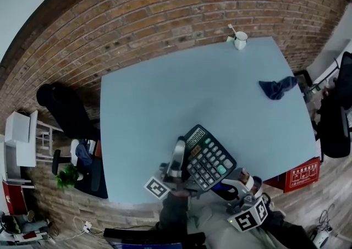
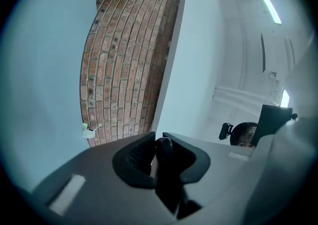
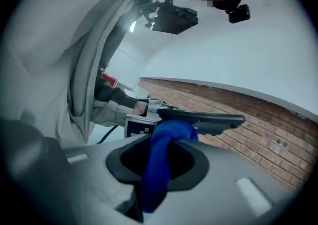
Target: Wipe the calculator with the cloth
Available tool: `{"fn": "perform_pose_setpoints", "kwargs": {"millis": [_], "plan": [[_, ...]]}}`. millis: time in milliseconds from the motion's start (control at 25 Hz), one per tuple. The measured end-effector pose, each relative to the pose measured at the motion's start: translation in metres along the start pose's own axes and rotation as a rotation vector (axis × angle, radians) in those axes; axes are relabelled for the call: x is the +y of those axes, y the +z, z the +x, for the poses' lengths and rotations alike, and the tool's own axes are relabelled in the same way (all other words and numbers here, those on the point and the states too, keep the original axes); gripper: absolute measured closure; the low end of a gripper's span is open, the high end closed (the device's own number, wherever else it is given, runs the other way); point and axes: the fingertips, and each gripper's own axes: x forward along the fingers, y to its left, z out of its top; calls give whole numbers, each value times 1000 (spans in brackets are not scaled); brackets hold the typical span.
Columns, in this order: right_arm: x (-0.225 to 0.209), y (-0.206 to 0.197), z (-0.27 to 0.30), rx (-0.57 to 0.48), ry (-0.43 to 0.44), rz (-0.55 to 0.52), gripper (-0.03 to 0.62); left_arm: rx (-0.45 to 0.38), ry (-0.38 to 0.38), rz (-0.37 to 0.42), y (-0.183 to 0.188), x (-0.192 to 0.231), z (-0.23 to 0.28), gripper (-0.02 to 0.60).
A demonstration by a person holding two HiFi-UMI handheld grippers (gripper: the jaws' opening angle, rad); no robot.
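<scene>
Left hand-held gripper is seen in the head view clamped on the calculator at its left edge, over the desk's near edge; the right hand-held gripper is closed on a blue cloth beside it. Left gripper view: jaws are pressed on the calculator's dark edge. Right gripper view: the cloth is pinched between the jaws and bunched just under the calculator.
</scene>
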Motion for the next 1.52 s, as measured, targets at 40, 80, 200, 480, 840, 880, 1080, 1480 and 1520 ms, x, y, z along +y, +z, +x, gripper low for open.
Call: {"fn": "perform_pose_setpoints", "kwargs": {"millis": [40,80,200,480,840,880,1080,1480,1520], "plan": [[-2,-2,0,0,-9,8,507,-3,2,2,1,0,-1,538],[-9,-5,-2,-1,-34,24,507,-5,6,9,3,-1,-2,538],[-53,-12,-14,-30,-163,87,507,-3,23,36,8,0,-6,538],[-71,-4,-38,-79,-205,260,507,-25,44,73,10,3,-7,540],[-37,22,-38,-109,-15,250,507,-109,55,132,34,-2,-16,541],[-47,17,-43,-107,-54,273,507,-115,62,140,36,-1,-17,541],[-79,27,-50,-162,-153,292,507,-91,96,191,36,1,-21,540],[-29,20,-7,21,36,91,507,72,153,373,4,6,-21,531],[-47,11,-8,28,-12,119,507,81,157,388,5,6,-21,531]]}}
